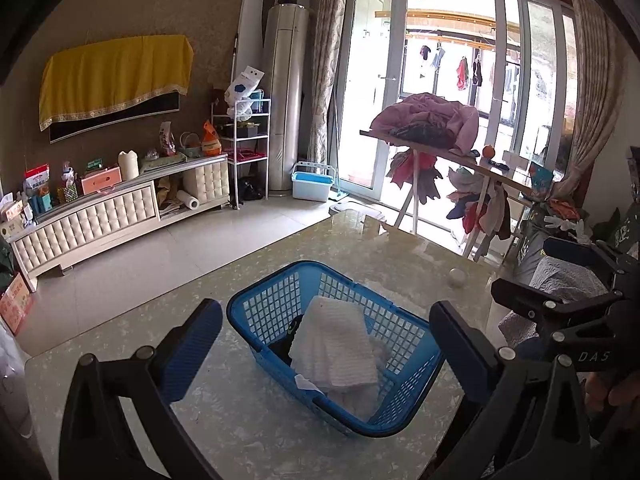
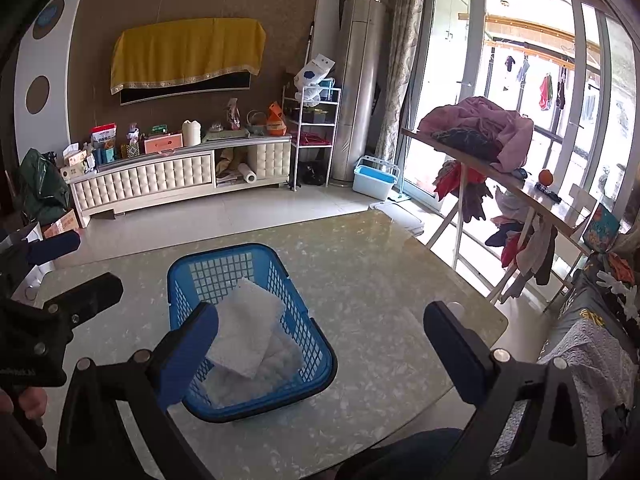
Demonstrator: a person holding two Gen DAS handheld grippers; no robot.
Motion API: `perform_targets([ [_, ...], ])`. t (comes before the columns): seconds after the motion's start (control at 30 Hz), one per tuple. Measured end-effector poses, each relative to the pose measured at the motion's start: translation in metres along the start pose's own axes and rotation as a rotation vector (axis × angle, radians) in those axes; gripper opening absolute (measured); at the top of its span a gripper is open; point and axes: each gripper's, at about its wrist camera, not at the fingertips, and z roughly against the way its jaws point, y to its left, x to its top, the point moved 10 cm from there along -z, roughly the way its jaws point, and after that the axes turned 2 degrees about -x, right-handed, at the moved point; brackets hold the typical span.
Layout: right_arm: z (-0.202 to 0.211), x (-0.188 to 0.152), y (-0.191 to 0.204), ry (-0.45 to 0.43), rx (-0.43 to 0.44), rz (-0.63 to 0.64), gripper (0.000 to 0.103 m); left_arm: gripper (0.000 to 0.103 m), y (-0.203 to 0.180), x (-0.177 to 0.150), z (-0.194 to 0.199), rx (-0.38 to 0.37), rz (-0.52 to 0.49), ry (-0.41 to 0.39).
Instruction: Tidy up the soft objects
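A blue plastic basket [image 1: 276, 296] stands on the marble table [image 1: 248, 412]; it also shows in the right wrist view [image 2: 224, 264]. Folded white towels [image 1: 334, 344] lie inside it, with a dark item [image 1: 289, 336] beside them; the towels show in the right wrist view [image 2: 246, 328] too. My left gripper [image 1: 326, 348] is open and empty, raised above the basket's near side. My right gripper [image 2: 320, 348] is open and empty, above the table just right of the basket. The right gripper [image 1: 560, 312] shows at the right edge of the left wrist view.
A small white ball [image 1: 457, 277] lies on the table's far right. A drying rack [image 2: 480, 168] with a pink blanket [image 2: 480, 120] and hanging clothes stands by the glass doors. A TV cabinet [image 2: 160, 180] lines the far wall. A sofa with cloths [image 2: 592, 344] is at right.
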Motion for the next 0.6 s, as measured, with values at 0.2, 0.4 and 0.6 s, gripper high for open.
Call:
perform_targets([
  [0.2,0.0004,-0.0006,0.0,0.012,0.008,0.0,0.103,0.103,0.0019,-0.0023,-0.0024,0.009,0.004,0.01],
  [0.4,-0.0007,-0.0023,0.0007,0.026,0.009,0.005,0.103,0.103,0.0021,-0.0008,0.0001,0.011,0.009,0.002],
  [0.6,0.0005,-0.0022,0.0001,0.024,0.01,0.004,0.103,0.103,-0.0018,-0.0019,0.0007,0.005,-0.003,0.01],
])
